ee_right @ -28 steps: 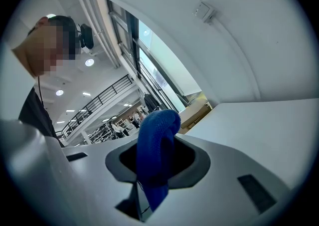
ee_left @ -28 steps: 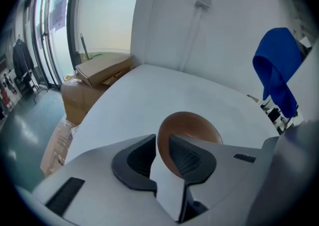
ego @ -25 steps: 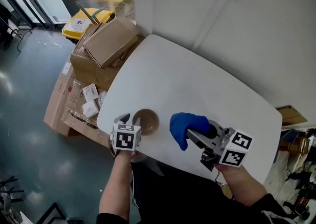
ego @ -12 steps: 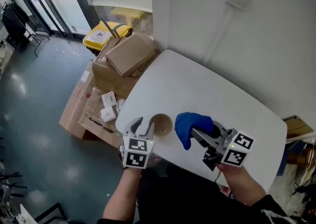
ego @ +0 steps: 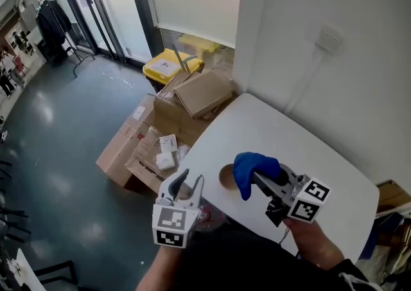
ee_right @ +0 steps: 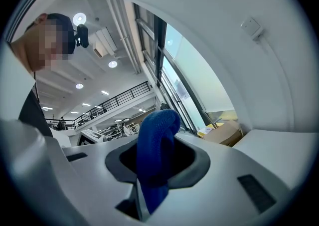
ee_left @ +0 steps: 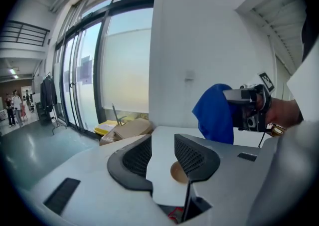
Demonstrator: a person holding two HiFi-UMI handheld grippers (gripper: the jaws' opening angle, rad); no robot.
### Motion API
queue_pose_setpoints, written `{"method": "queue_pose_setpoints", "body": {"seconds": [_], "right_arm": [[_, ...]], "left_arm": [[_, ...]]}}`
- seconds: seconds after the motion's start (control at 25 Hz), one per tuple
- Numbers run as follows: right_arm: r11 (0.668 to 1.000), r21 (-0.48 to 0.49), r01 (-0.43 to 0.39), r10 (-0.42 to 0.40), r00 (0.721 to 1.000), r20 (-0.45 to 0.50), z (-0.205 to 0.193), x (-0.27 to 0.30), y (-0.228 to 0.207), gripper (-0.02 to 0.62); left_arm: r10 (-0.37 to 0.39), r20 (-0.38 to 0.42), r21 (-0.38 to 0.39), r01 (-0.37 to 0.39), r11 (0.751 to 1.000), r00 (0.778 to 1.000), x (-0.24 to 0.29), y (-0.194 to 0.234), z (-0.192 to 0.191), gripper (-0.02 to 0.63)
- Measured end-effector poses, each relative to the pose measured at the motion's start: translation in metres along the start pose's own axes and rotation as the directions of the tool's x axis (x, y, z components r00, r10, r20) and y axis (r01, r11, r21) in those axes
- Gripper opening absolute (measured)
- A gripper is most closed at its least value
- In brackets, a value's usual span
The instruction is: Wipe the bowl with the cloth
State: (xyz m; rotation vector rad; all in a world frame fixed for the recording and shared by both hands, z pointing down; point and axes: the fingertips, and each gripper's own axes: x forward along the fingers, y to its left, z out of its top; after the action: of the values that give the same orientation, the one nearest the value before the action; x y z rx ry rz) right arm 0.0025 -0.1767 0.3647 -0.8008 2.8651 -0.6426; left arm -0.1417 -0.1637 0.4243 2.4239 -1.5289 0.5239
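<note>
"What was the cloth [ego: 252, 166] like?"

"Blue, with a nubbly knitted weave, soft and matt. The bowl [ego: 225, 177] by the table's near edge was a dull matt brown. Wood or card, I couldn't tell."

"And the table [ego: 282, 135]?"

"A smooth white top with a faint sheen."

"The tools?"

"The left gripper [ego: 191, 184] and right gripper [ego: 260, 178] had matt grey plastic shells. The left's darker pads [ee_left: 188, 156] were finely ribbed. Off the table's left edge, the boxes [ego: 202, 94] were plain brown cardboard and the floor [ego: 58, 135] was glossy."
</note>
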Motion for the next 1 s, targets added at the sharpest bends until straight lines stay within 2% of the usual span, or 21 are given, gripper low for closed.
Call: {"method": "queue_pose_setpoints", "body": {"seconds": [0.24, 0.56, 0.68, 0.8, 1.0], "right_arm": [[0.996, -0.078, -0.041, 0.042, 0.999, 0.011, 0.011, 0.027, 0.039, 0.077], [0.978, -0.178, -0.106, 0.114, 0.993, 0.03, 0.022, 0.045, 0.1, 0.077], [0.97, -0.211, -0.122, 0.131, 0.991, 0.031, 0.025, 0.047, 0.115, 0.077], [0.97, -0.215, -0.116, 0.124, 0.992, 0.027, 0.024, 0.052, 0.117, 0.077], [0.971, -0.213, -0.112, 0.121, 0.992, 0.027, 0.022, 0.06, 0.12, 0.076]], "left_arm": [[0.05, 0.107, -0.034, -0.046, 0.998, 0.993, -0.055, 0.028, 0.02, 0.14], [0.09, 0.188, -0.054, -0.081, 0.995, 0.978, -0.109, 0.05, 0.034, 0.124], [0.106, 0.21, -0.04, -0.1, 0.994, 0.972, -0.122, 0.055, 0.041, 0.12], [0.123, 0.226, -0.059, -0.112, 0.992, 0.966, -0.129, 0.06, 0.047, 0.118], [0.144, 0.196, -0.065, -0.133, 0.989, 0.97, -0.136, 0.067, 0.044, 0.115]]}}
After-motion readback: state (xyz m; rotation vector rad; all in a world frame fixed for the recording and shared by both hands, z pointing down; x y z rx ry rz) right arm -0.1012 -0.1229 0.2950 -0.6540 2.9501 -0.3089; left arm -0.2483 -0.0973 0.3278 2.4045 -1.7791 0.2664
